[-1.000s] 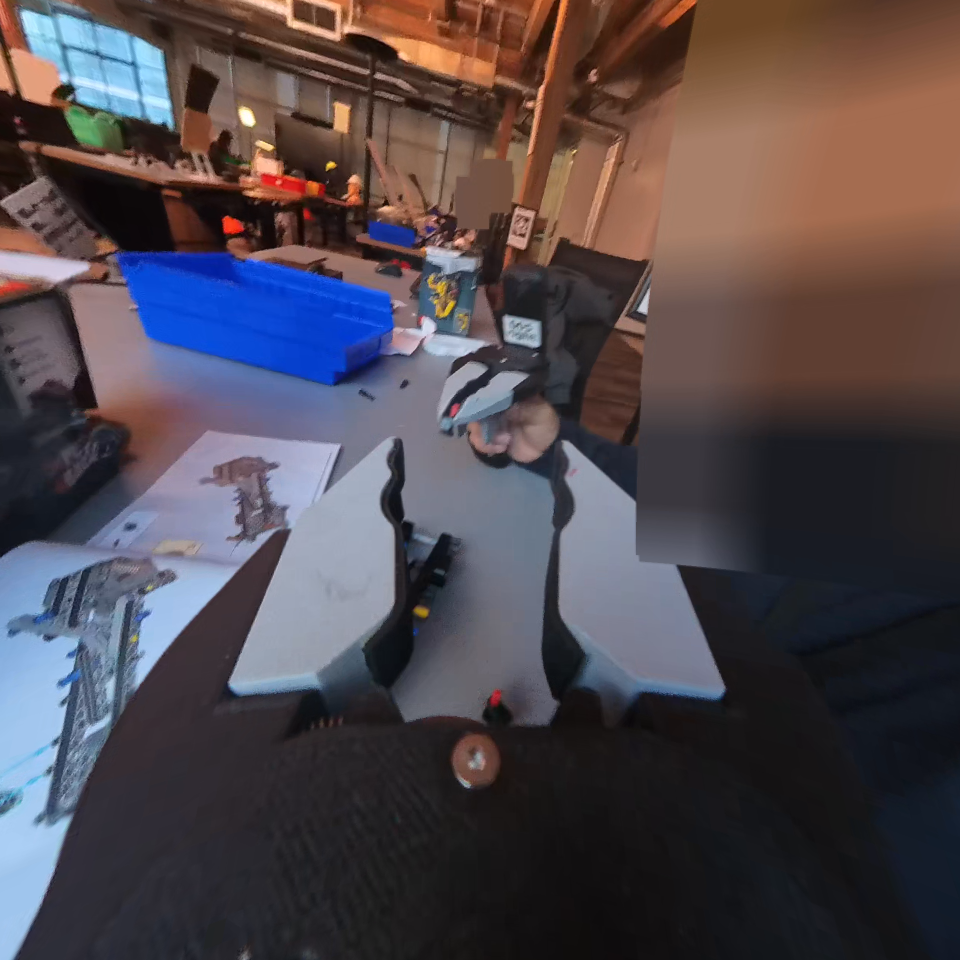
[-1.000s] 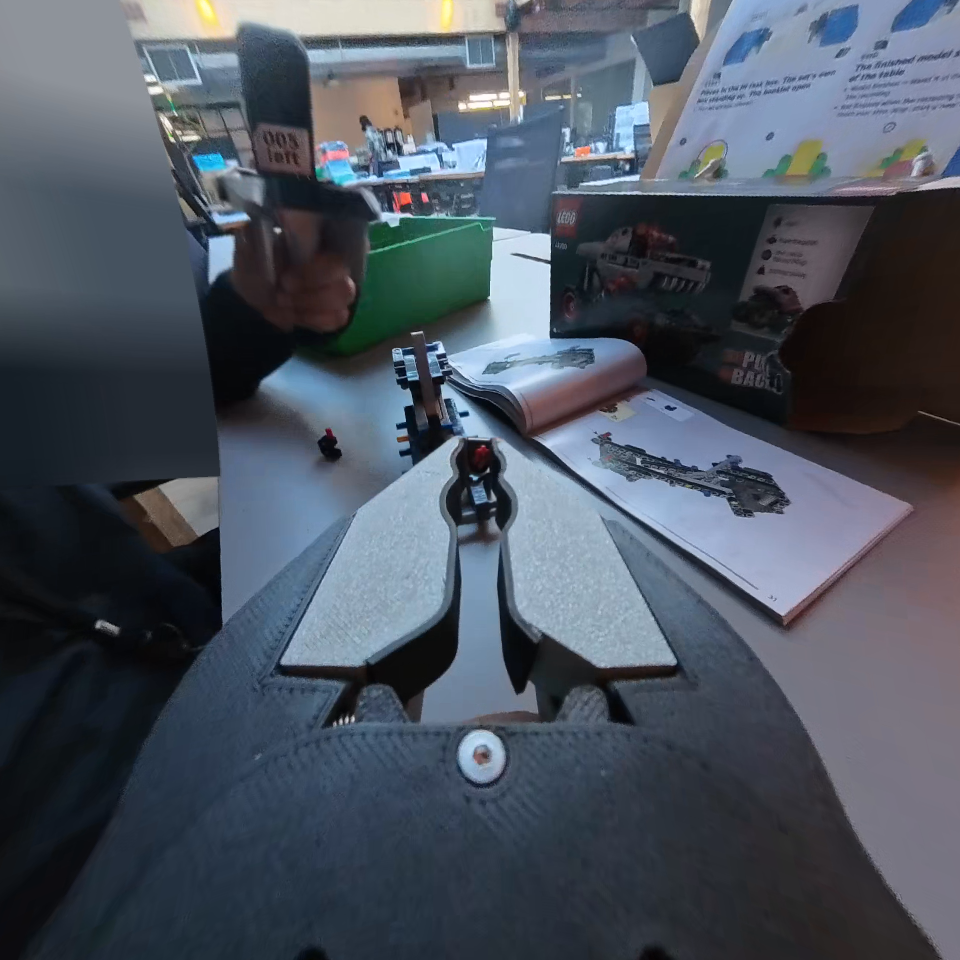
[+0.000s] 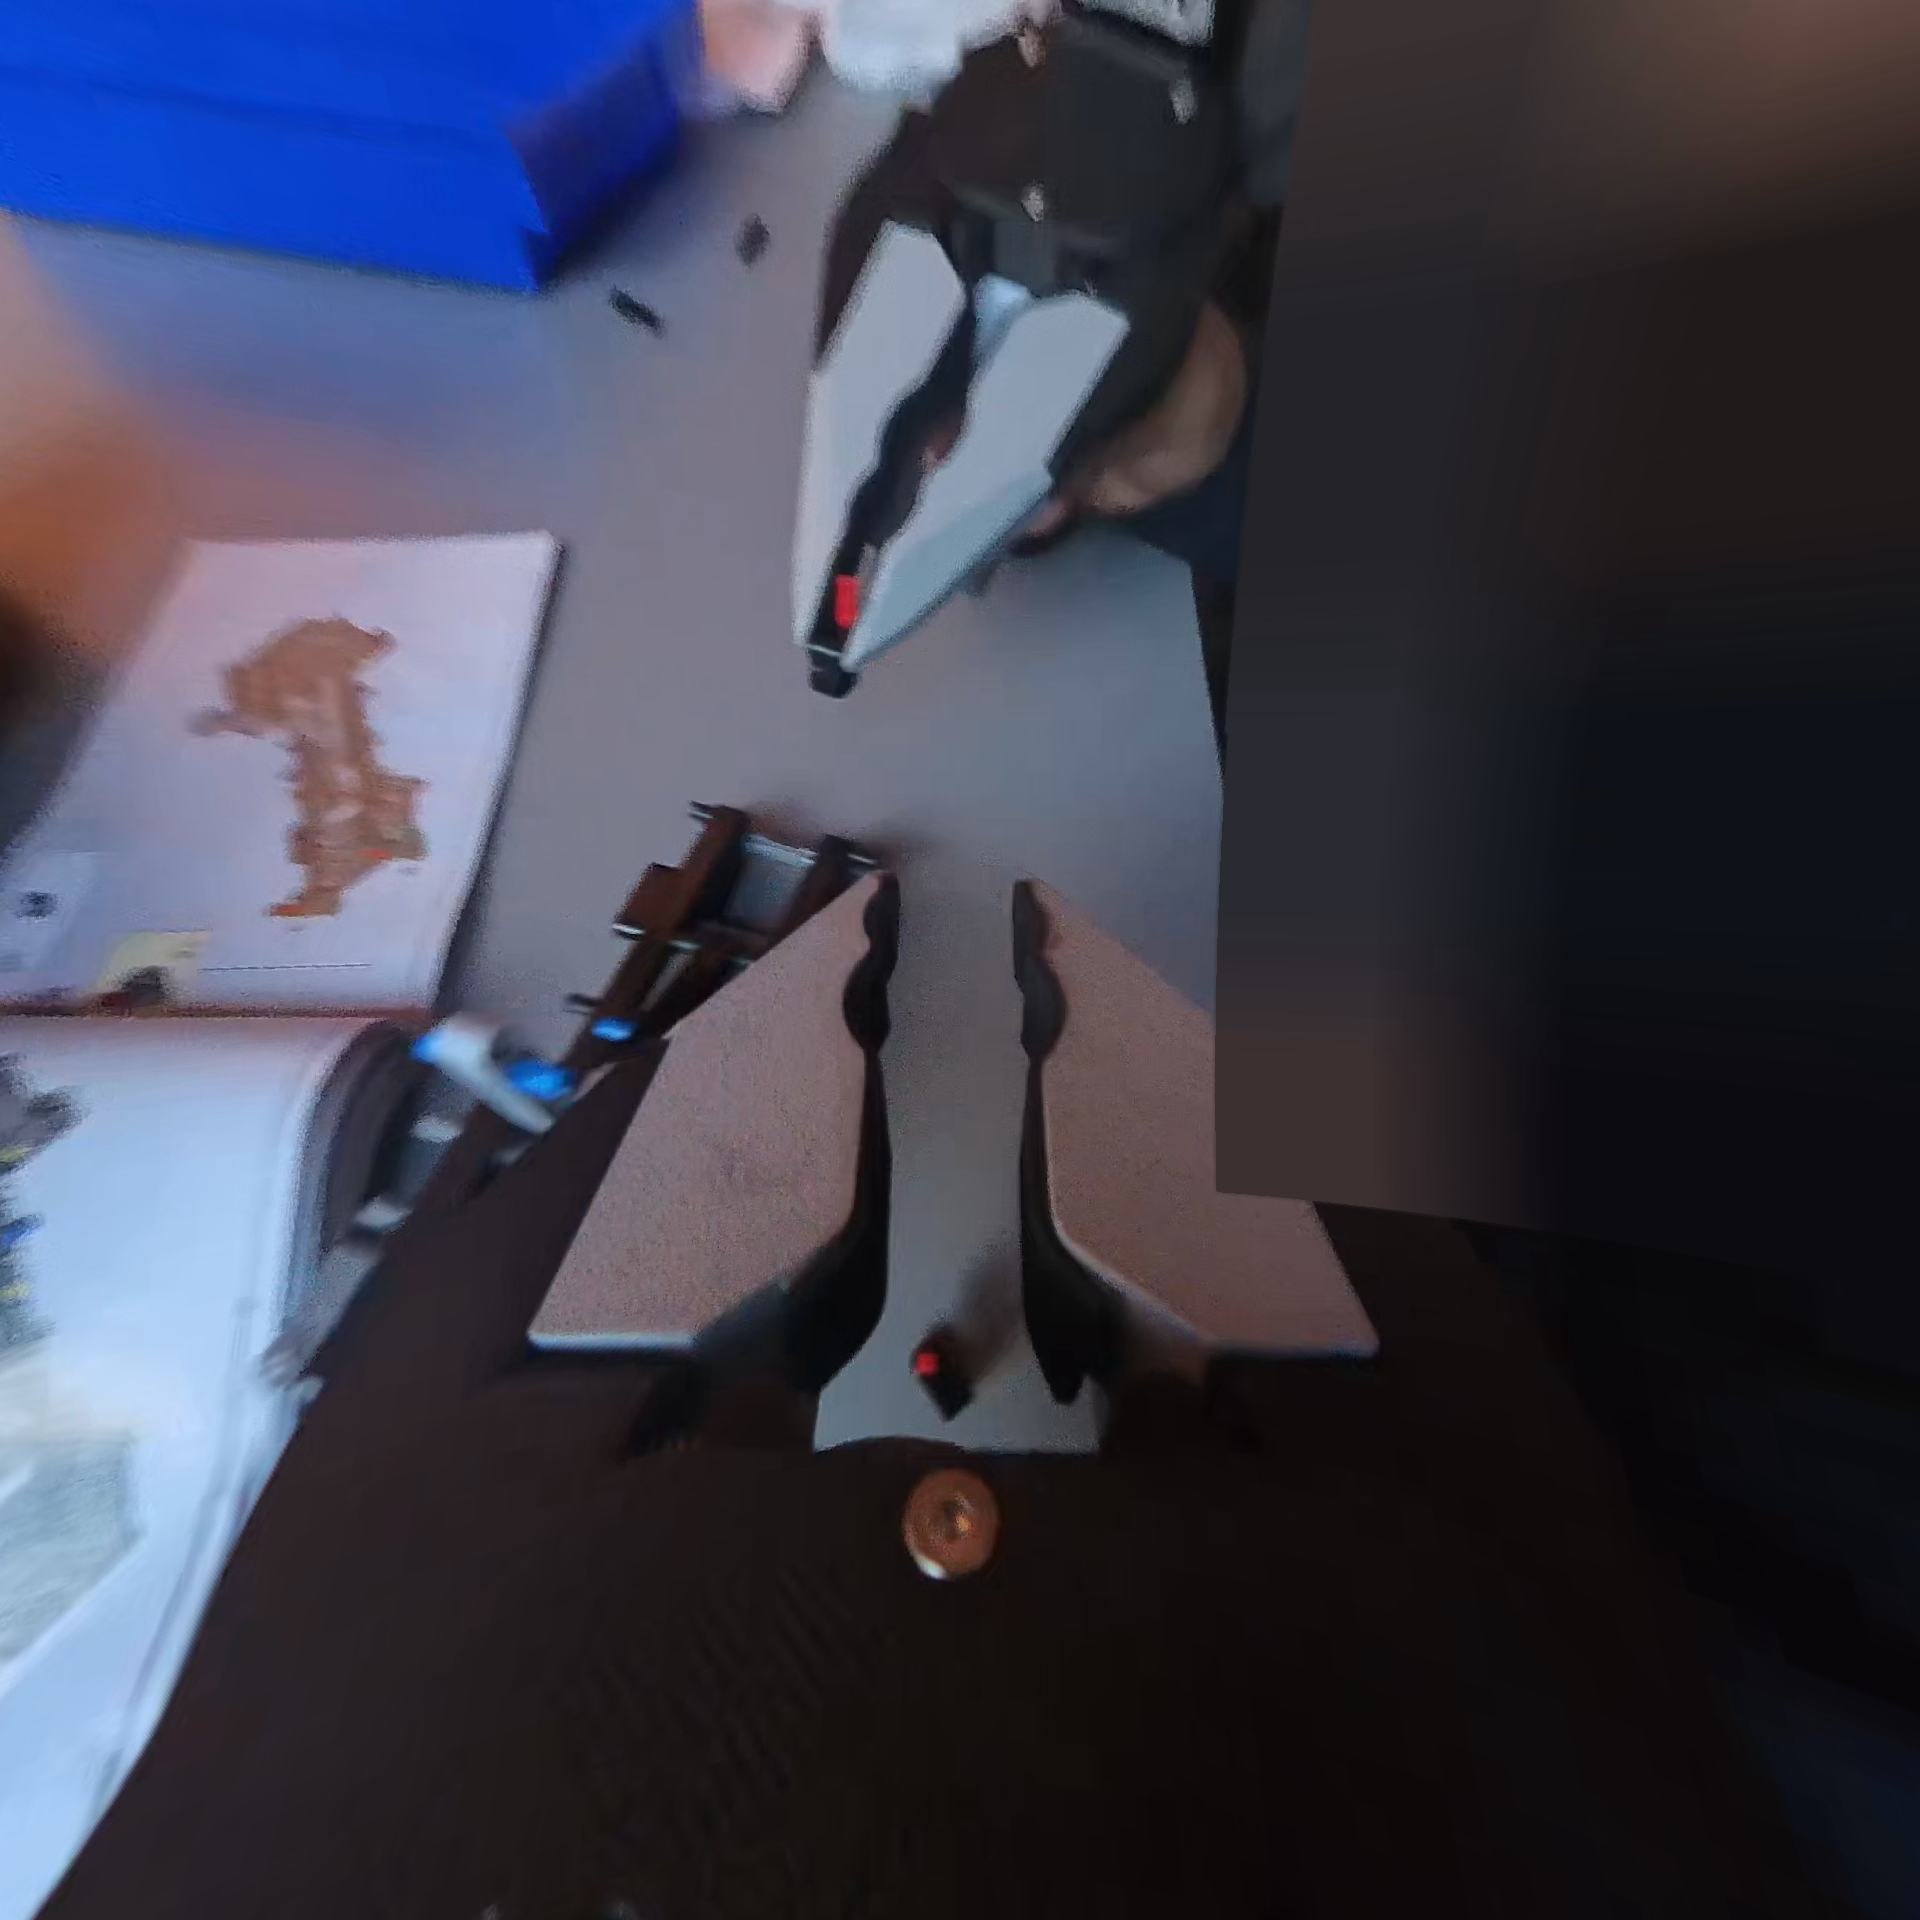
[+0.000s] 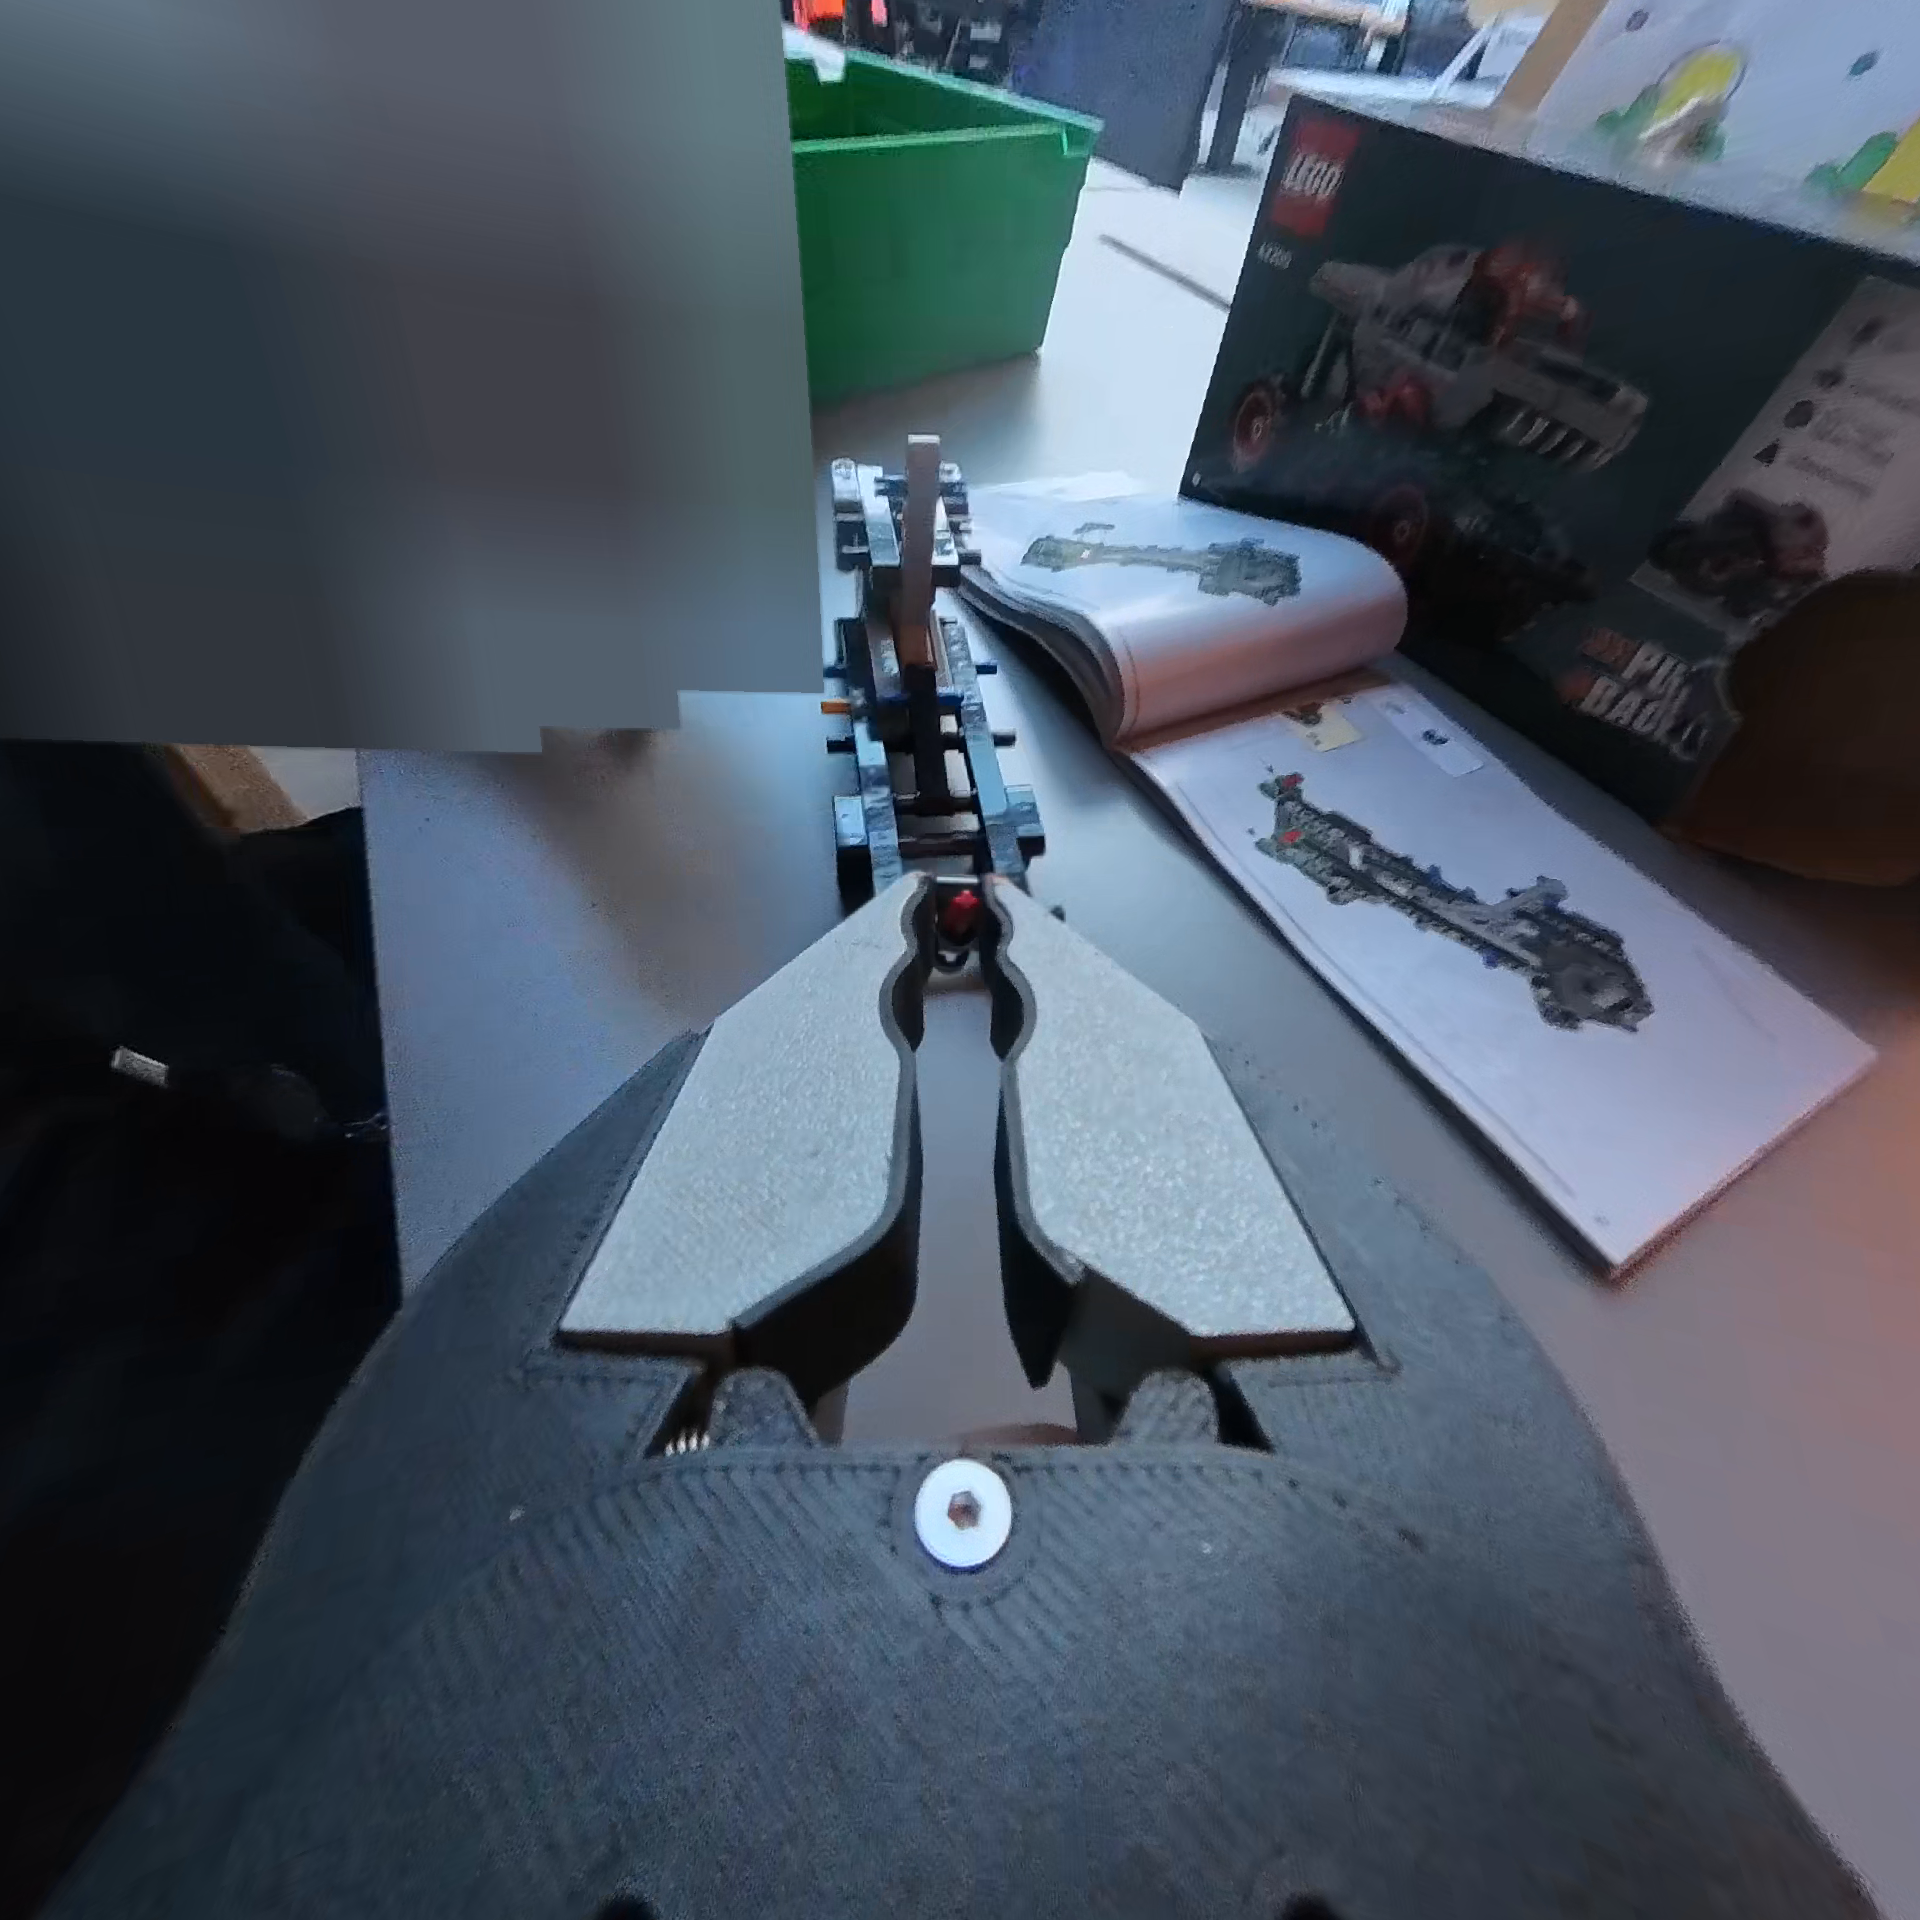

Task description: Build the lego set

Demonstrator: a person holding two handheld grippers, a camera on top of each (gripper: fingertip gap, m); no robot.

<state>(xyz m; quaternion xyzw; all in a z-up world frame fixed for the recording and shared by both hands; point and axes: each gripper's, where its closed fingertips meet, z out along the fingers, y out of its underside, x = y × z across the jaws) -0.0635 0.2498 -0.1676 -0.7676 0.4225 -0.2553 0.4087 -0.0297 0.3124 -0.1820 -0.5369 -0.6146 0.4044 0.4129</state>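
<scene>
Currently my right gripper [image 4: 958, 914] is pinching a small red-and-black pin [image 4: 960, 912] lined up with the near end of the chassis [image 4: 920, 727] on the table [image 4: 582, 935], left gripper [image 3: 948, 896] spread empty beside it, probably to brace.

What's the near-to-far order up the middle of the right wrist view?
Right tool shut on a small red-and-black piece → long dark chassis with its upright tan beam → green bin.

The left gripper [image 3: 948, 899] is held open above the grey table [image 3: 675, 436]; a small red-tipped piece [image 3: 938, 1382] is seen lying between its fingers.
</scene>
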